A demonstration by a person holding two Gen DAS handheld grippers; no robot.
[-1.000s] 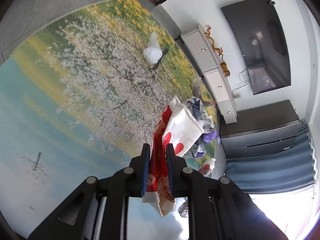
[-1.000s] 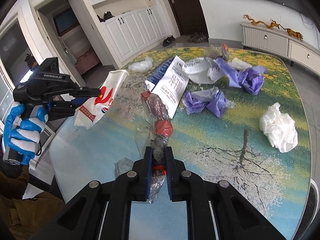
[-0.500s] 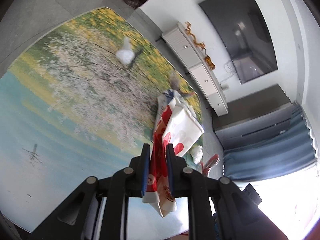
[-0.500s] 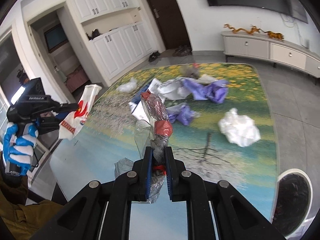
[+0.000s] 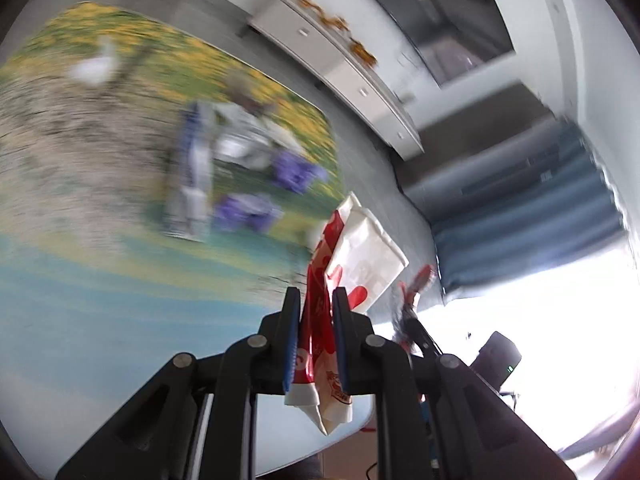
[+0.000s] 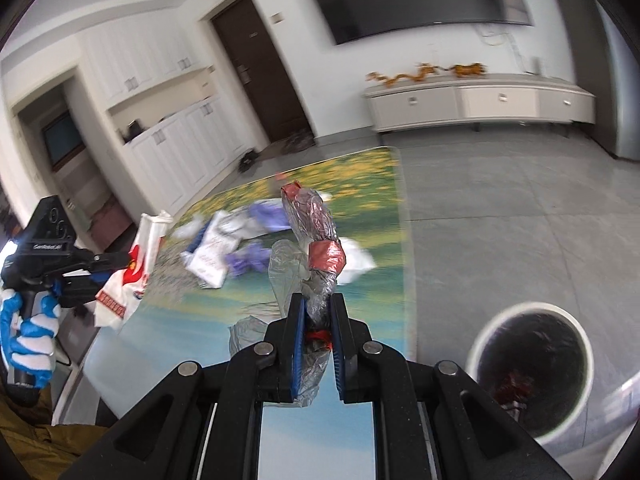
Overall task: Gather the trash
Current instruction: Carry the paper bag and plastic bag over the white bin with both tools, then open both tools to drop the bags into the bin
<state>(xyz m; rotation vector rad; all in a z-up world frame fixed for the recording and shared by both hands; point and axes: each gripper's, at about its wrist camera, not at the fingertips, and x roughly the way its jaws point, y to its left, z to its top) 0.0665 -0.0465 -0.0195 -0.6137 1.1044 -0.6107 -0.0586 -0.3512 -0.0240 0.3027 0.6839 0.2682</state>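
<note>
Left gripper (image 5: 316,312): clenched on a red and white paper bag (image 5: 360,264), pads tight against both faces, bag end hanging below the fingers, all held in the air above the table (image 5: 80,300).

Right gripper (image 6: 318,320): nearly closed, grasping a clear plastic wrapper with red bands (image 6: 316,236), standing upright out of the narrow gap.

On the table, blurred: purple crumpled plastic (image 6: 248,260), a white printed packet (image 6: 210,258), a white crumpled wad (image 6: 356,260).

On the floor, beside the table: a white trash bin (image 6: 532,368), dark inside, near the right gripper.

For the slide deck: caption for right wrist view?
Right hand-held gripper clamps crumpled plastic wrapper near the trash bin.
</note>
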